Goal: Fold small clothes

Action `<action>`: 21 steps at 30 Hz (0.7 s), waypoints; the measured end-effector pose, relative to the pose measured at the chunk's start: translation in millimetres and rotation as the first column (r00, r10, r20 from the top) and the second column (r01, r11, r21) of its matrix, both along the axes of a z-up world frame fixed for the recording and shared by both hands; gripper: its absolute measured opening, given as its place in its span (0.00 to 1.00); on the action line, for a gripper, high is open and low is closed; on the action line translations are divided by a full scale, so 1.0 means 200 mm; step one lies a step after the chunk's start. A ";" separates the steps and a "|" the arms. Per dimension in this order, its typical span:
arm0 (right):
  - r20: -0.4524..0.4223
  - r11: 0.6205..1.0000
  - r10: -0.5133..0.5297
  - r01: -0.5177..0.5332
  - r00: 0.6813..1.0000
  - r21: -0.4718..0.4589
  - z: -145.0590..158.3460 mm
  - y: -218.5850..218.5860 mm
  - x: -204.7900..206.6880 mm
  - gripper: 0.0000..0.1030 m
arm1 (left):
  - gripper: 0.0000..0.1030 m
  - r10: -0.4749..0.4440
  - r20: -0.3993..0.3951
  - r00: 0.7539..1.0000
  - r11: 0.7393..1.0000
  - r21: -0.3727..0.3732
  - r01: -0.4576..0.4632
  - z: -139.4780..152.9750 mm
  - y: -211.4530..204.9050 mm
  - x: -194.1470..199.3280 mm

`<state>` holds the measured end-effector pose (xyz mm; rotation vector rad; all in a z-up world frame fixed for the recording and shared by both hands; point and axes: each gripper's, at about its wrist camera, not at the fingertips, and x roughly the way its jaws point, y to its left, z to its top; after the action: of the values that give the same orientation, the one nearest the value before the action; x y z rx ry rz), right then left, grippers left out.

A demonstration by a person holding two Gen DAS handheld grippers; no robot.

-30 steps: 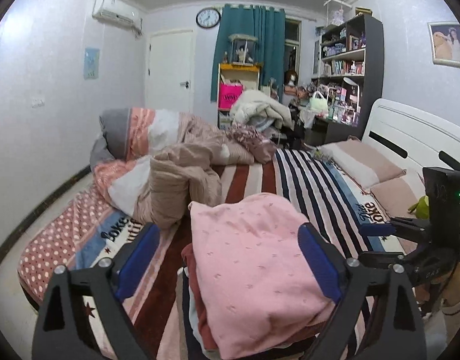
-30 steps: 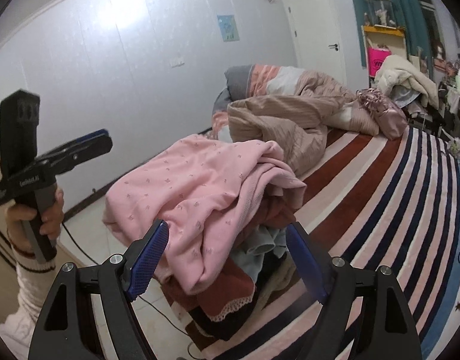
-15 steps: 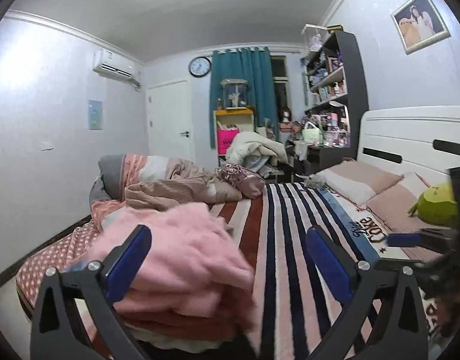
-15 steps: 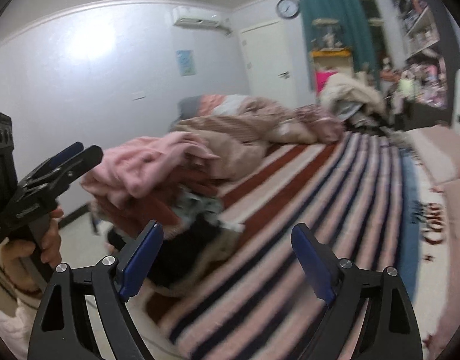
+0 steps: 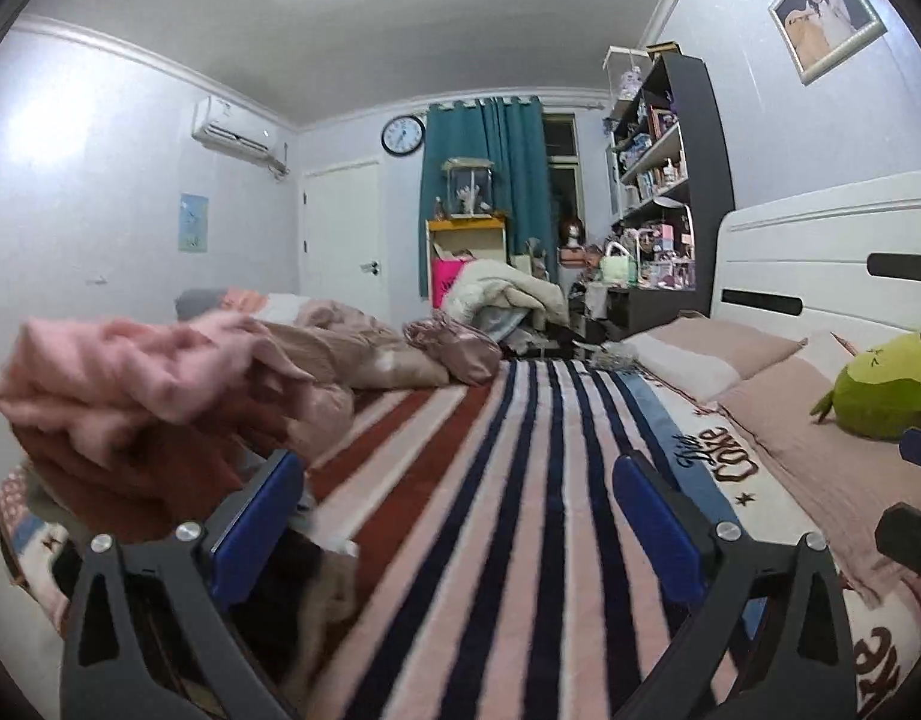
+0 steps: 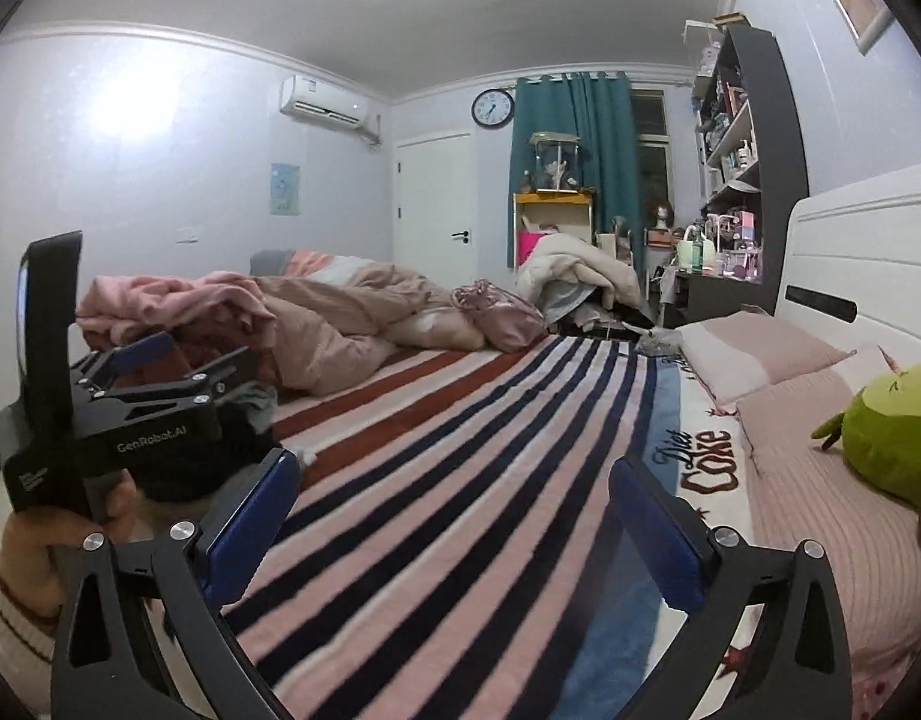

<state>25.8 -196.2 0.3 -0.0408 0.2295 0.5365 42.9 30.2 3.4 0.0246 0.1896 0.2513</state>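
The pile of clothes point(image 5: 142, 414) sits at the near corner of the bed point(image 5: 520, 510), at about nine o'clock from the left gripper point(image 5: 454, 516), with a pink top point(image 6: 160, 300) crumpled on the heap and darker red and black pieces underneath. From the right gripper point(image 6: 448, 516) it lies out at ten o'clock, well apart. Nothing from the heap is laid flat yet, so the folding has not begun.

The risk I see is the heap's place: it hangs close to the bed's edge, and a careless tug on the pink top could drag the lower garments off onto the floor. A pinch on two layers at once would also lift a tangle instead of one piece. The left gripper's near finger point(image 5: 256, 510) is just beside the dark clothes and could snag them.

Both grippers point nearly level, dipped slightly, over the striped blanket towards twelve o'clock. The right gripper's jaws have just been opening and now stand wide and released with only blanket between them; the left gripper's jaws have also just been opening and are spread wide, grasping nothing. A hand point(image 6: 64, 534) in a knit sleeve grips the left gripper's handle at seven o'clock in the right view.
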 end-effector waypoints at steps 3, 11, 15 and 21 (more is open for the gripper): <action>0.002 1.000 -0.031 0.031 1.000 0.006 -0.01 -0.06 0.03 1.00 | 0.99 -0.007 -0.016 1.000 1.000 -0.002 0.007 -0.03 -0.04 0.05; -0.014 0.997 -0.065 0.065 0.998 0.036 -0.04 -0.19 0.05 1.00 | 0.99 -0.018 -0.043 0.999 1.000 0.003 0.018 -0.07 -0.10 0.11; -0.005 0.997 -0.072 0.072 0.997 0.021 -0.04 -0.17 0.04 1.00 | 0.99 -0.026 -0.045 0.999 1.000 -0.001 0.026 -0.08 -0.11 0.11; 0.002 0.997 -0.076 0.076 0.997 0.004 -0.04 -0.16 0.03 1.00 | 0.99 -0.024 -0.044 0.999 1.000 -0.002 0.024 -0.07 -0.09 0.11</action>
<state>31.4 -228.8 -8.5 -0.0287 0.2267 0.4614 64.5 11.9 -10.6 0.0307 0.2328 0.2267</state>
